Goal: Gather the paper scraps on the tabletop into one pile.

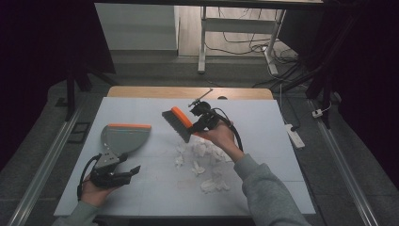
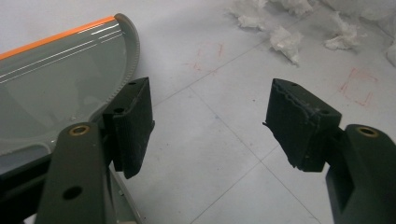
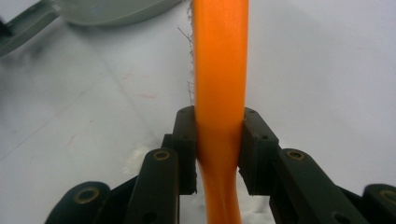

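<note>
- Left of the frame: the left gripper (image 1: pixel 133 170) rests with jaws spread, empty, just beside the grey dustpan (image 1: pixel 123 137), likely ready to steady it.
- Centre: the right gripper (image 1: pixel 196 128) clamps the orange brush (image 1: pixel 180 122), raised above the paper scraps (image 1: pixel 201 157), apparently poised for sweeping them dustpan-ward.

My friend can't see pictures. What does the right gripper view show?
The right gripper squeezes the orange handle of a brush between its two black jaws, above a white table. A grey dustpan sits at the top left.
</note>
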